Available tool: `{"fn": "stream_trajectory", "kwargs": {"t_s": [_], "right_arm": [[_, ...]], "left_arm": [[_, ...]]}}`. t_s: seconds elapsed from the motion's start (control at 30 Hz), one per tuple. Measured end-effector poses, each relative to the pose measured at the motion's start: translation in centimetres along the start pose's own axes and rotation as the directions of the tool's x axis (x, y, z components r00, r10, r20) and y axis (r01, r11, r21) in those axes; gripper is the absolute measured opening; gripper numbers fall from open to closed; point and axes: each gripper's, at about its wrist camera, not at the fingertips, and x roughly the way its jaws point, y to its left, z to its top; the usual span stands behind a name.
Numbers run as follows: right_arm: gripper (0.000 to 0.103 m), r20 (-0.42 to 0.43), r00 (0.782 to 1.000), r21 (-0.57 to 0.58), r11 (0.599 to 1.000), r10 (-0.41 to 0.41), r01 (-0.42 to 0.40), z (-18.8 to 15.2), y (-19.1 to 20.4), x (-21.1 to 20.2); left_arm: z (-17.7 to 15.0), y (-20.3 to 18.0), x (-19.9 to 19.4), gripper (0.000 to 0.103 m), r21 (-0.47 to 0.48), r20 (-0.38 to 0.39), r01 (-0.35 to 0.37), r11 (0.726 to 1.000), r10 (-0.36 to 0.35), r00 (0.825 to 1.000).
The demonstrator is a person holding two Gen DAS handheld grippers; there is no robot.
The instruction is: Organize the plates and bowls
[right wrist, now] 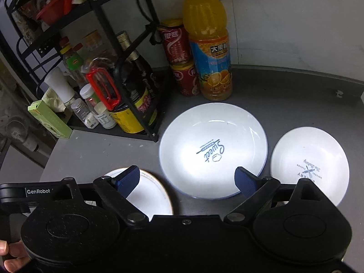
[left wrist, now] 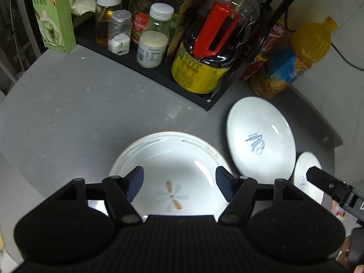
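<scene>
Left gripper (left wrist: 179,179): jaws about half apart, empty, poised over the flower-patterned bowl (left wrist: 173,175), pads above its inner slope and not pressing on anything. Right gripper (right wrist: 187,179): jaws spread wide, holding nothing, aimed at the near rim of the large plate (right wrist: 213,150) printed "Sweet". No earlier view for judging motion, so only the stance as it stands. Outward from there: bowl at the left front of the grey counter (left wrist: 68,113), large plate just beside it to the right, small plate (right wrist: 309,159) with the crossed-utensil print further right again, all three lying flat and apart, none stacked. Behind them, black rack (right wrist: 127,52) crowded with sauce bottles and jars, orange juice bottle (right wrist: 207,45) and two red cans (right wrist: 177,59) against the wall, green carton (left wrist: 54,18) at the rack's left end. Probably the approach step, sorting barely begun, each gripper lining up on its own dish. Next move likely calls for lowering until one pad slips under or inside a rim and the other outside, then closing firmly, since glazed ware is slick and thin-edged; care needed against dragging one dish into its neighbour.
</scene>
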Motion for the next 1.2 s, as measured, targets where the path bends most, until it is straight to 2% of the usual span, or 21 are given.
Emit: {"fn": "stream_trajectory", "kwargs": {"t_s": [0.23, 0.5, 0.73, 0.97, 1.2], "right_arm": [[0.089, -0.025, 1.000, 0.002, 1.000, 0.019, -0.019, 1.8, -3.4, 1.3], [0.072, -0.087, 0.996, 0.054, 0.998, 0.026, -0.022, 3.4, -7.7, 3.8], [0.061, -0.134, 0.989, 0.121, 0.992, 0.055, -0.039, 4.4, -10.5, 5.7], [0.042, -0.183, 0.981, 0.183, 0.983, 0.060, -0.026, 5.1, -12.2, 8.5], [0.040, -0.210, 0.977, 0.173, 0.985, 0.036, 0.001, 5.6, -12.7, 10.5]], "left_arm": [[0.5, -2.6, 2.1, 0.067, -0.071, 0.005, 0.032, 0.997, -0.032, 0.999], [1.2, -5.1, 4.9, 0.064, -0.138, 0.017, 0.106, 0.985, -0.105, 0.994], [2.1, -6.1, 7.4, 0.050, -0.217, 0.009, 0.139, 0.966, -0.140, 0.990], [2.8, -6.3, 9.8, 0.033, -0.268, -0.006, 0.138, 0.953, -0.145, 0.989], [2.8, -6.3, 12.3, 0.032, -0.290, -0.029, 0.136, 0.947, -0.151, 0.988]]}}
